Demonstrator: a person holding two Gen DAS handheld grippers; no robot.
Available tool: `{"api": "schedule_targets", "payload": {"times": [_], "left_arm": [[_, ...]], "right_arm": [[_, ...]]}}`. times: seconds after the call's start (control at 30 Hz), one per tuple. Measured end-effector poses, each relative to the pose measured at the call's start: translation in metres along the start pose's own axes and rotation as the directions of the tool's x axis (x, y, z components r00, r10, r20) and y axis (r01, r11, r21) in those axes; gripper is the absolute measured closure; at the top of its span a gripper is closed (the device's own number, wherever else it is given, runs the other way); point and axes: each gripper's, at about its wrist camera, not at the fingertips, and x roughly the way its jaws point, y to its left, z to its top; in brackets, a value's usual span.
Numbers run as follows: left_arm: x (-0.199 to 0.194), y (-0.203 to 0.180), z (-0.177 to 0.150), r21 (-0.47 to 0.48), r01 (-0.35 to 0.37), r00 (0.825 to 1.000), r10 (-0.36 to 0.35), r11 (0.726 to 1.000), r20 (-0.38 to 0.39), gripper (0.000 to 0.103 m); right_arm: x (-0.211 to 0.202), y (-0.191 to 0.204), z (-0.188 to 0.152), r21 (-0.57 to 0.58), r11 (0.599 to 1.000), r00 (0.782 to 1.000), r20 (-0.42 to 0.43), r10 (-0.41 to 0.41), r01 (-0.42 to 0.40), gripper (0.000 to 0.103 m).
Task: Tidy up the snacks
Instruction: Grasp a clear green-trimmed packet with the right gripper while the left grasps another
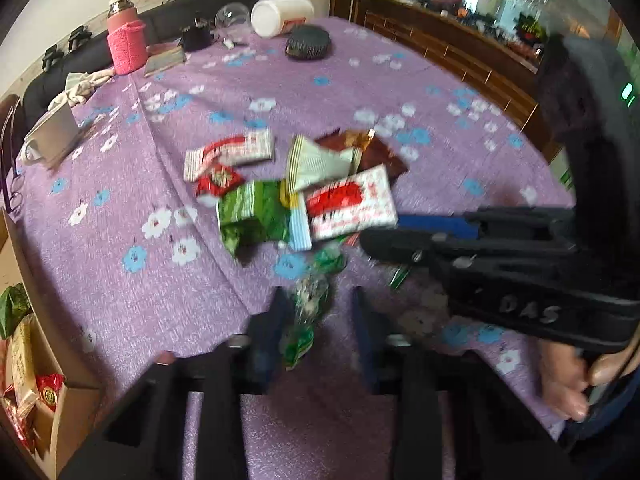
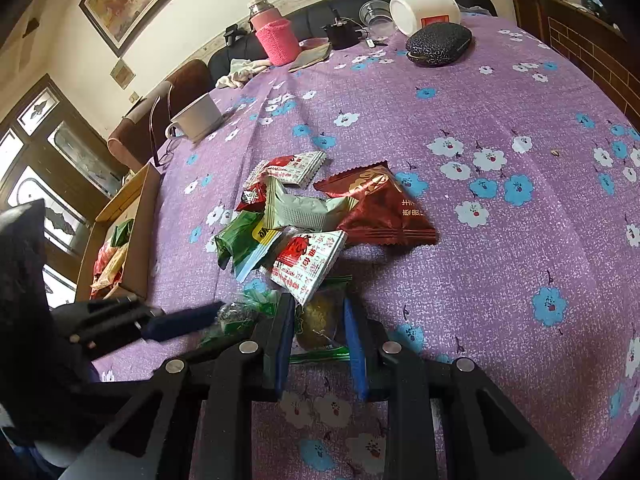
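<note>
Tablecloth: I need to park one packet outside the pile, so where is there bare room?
Bare tablecloth lies right of the dark red packet, and between the snack pile and the spectacle case. It is crowded around both grippers and along the far edge.

Each wrist camera looks steeply down along its own jaws, close above the desk (image 1: 120,184). Both share the snack pile (image 1: 296,188), the pink flask (image 2: 276,36) at the far edge, and each sees the other gripper.
</note>
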Motion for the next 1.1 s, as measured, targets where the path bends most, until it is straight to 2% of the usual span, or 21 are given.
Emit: {"api": "schedule_targets", "payload": {"times": [0.1, 0.23, 0.33, 0.43, 0.87, 1.1], "left_arm": [[-0.002, 0.003, -0.006, -0.031, -0.032, 0.999, 0.033, 0.999, 0.019, 0.094], [-0.015, 0.016, -0.017, -0.088, -0.026, 0.999, 0.03, 0.996, 0.04, 0.095], [-0.022, 0.023, -0.024, -0.11, -0.027, 0.998, 0.032, 0.994, 0.044, 0.095], [-0.026, 0.026, -0.029, -0.114, -0.027, 0.998, 0.032, 0.993, 0.048, 0.095], [-0.015, 0.029, -0.026, -0.115, -0.035, 0.999, 0.038, 0.993, 0.029, 0.093], [-0.012, 0.036, -0.02, -0.139, -0.019, 0.998, 0.026, 0.99, 0.049, 0.091]], "right_arm": [[0.001, 0.007, -0.002, -0.032, 0.999, 1.0, -0.005, 0.025, -0.025, 0.077], [0.0, 0.022, -0.006, -0.098, 0.991, 0.996, -0.014, 0.088, -0.089, 0.077], [0.0, 0.038, -0.011, -0.168, 0.98, 0.994, -0.018, 0.104, -0.106, 0.077], [-0.001, 0.047, -0.014, -0.215, 0.973, 0.996, -0.005, 0.086, -0.085, 0.077], [0.01, 0.051, -0.019, -0.243, 0.97, 0.999, -0.043, 0.011, -0.021, 0.075], [0.011, 0.056, -0.023, -0.29, 0.957, 0.999, -0.042, -0.015, 0.003, 0.075]]}}
